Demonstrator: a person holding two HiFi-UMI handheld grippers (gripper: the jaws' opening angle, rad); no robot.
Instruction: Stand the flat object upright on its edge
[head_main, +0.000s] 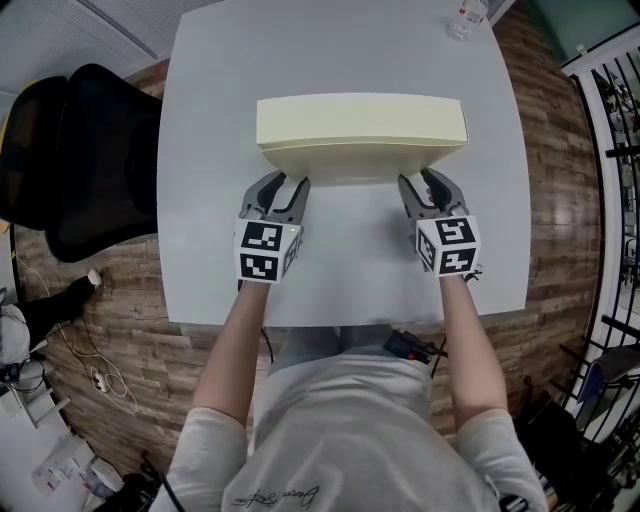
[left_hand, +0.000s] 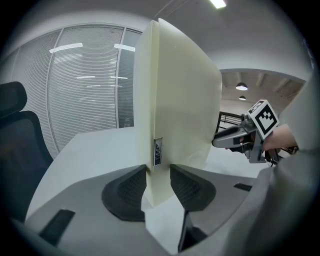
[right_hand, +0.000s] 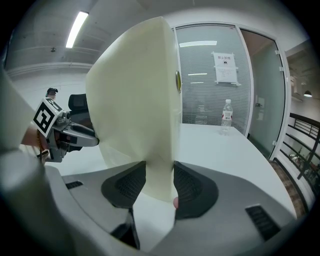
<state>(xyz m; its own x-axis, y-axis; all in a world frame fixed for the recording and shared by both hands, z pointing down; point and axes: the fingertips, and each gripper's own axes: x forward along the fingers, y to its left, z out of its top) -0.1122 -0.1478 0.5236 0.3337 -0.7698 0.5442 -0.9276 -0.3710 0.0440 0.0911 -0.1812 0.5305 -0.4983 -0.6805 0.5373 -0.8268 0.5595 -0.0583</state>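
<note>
A flat cream box (head_main: 360, 125) stands upright on its long edge across the middle of the pale grey table (head_main: 200, 180). My left gripper (head_main: 283, 185) is shut on its lower left corner, and my right gripper (head_main: 424, 185) is shut on its lower right corner. In the left gripper view the box (left_hand: 180, 100) rises between the black pads (left_hand: 127, 192), which touch both faces near a small label (left_hand: 157, 151). In the right gripper view the box (right_hand: 140, 100) sits the same way between that gripper's pads (right_hand: 192, 187). Each gripper view shows the other gripper beyond the box.
A black office chair (head_main: 90, 160) stands off the table's left side. A clear water bottle (head_main: 467, 18) stands at the far right corner, also seen as a bottle (right_hand: 226, 117) in the right gripper view. Cables lie on the wooden floor (head_main: 85, 370) at lower left.
</note>
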